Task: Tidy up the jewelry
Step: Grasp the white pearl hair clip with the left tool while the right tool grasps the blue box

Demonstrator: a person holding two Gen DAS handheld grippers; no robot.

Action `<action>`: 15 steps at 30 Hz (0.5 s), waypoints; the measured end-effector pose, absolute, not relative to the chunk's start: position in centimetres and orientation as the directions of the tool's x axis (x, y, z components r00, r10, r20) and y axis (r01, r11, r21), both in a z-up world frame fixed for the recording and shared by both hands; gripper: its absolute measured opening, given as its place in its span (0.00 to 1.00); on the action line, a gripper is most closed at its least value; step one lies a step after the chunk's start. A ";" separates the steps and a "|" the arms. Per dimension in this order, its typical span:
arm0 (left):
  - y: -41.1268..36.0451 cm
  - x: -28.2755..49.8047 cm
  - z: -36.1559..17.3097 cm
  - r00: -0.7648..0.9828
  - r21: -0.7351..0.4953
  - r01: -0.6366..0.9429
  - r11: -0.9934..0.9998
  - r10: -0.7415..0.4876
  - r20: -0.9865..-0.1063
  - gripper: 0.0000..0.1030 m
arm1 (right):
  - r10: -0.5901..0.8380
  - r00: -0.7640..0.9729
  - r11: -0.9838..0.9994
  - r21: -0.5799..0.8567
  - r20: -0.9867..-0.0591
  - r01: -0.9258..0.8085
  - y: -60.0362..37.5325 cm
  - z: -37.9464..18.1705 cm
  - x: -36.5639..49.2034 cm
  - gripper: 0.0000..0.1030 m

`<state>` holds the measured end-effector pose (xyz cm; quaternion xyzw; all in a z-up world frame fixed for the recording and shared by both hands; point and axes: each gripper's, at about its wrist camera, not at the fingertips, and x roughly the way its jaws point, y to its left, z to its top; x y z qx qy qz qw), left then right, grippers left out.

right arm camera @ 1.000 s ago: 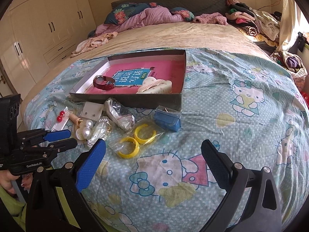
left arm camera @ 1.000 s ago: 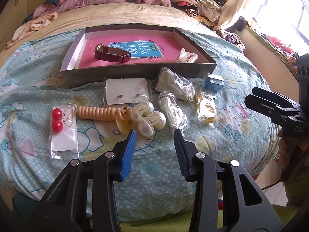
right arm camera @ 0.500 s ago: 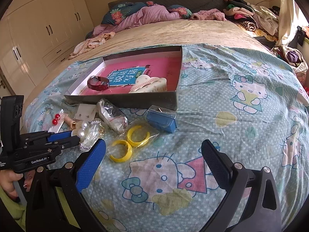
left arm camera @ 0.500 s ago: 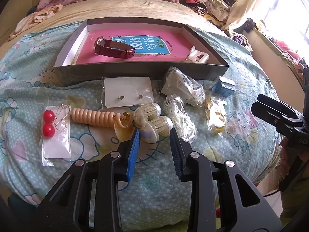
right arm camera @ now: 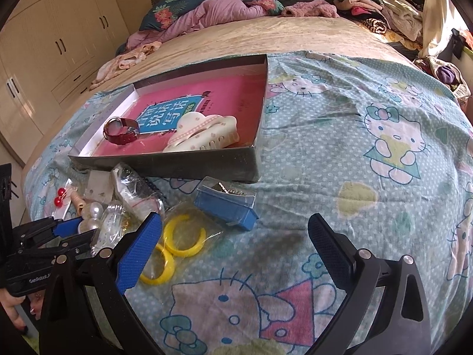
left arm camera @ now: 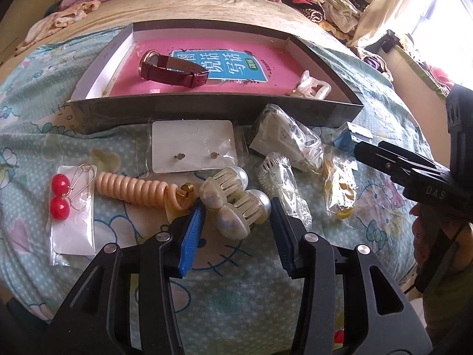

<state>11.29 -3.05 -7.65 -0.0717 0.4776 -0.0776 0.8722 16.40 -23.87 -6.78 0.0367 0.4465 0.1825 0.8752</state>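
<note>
Two pearl hair clips (left arm camera: 236, 204) lie on the bedspread between the tips of my left gripper (left arm camera: 236, 207). Its jaws are opening and the pads are not pressing on the clips. My right gripper (right arm camera: 235, 224) stands wide open and empty, low over a blue box (right arm camera: 227, 207) and bagged yellow hoops (right arm camera: 183, 236). The grey tray (left arm camera: 207, 109) behind holds a red watch (left arm camera: 171, 71) and a white hair claw (left arm camera: 313, 87) on a pink book. Red ball earrings (left arm camera: 60, 195), a peach coil tie (left arm camera: 133, 189) and an earring card (left arm camera: 193, 151) lie in front of the tray.
Several clear bags of jewelry (left arm camera: 286, 142) lie right of the clips. The other gripper's body (left arm camera: 414, 174) reaches in from the right, with a hand under it. Clothes are piled at the head of the bed (right arm camera: 224, 9). A wardrobe (right arm camera: 44, 53) stands at the left.
My left gripper has closed in on the pearl clips, its jaws narrowing and then widening around them. My right gripper has sunk towards the blue box and yellow hoops.
</note>
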 end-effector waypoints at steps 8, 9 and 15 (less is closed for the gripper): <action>-3.0 11.5 -7.9 0.543 -0.207 0.055 0.977 -0.203 -0.815 0.34 | 0.385 0.536 0.920 0.267 -0.751 -0.288 -23.3 -7.7 17.6 0.48; -3.0 11.4 -7.9 0.546 -0.207 0.056 0.977 -0.203 -0.813 0.34 | 0.388 0.541 0.919 0.270 -0.746 -0.288 -23.4 -7.6 17.6 0.48; -3.1 10.2 -6.9 0.579 -0.198 0.090 0.976 -0.213 -0.787 0.33 | 0.428 0.562 0.902 0.296 -0.708 -0.314 -24.0 -6.2 16.1 0.48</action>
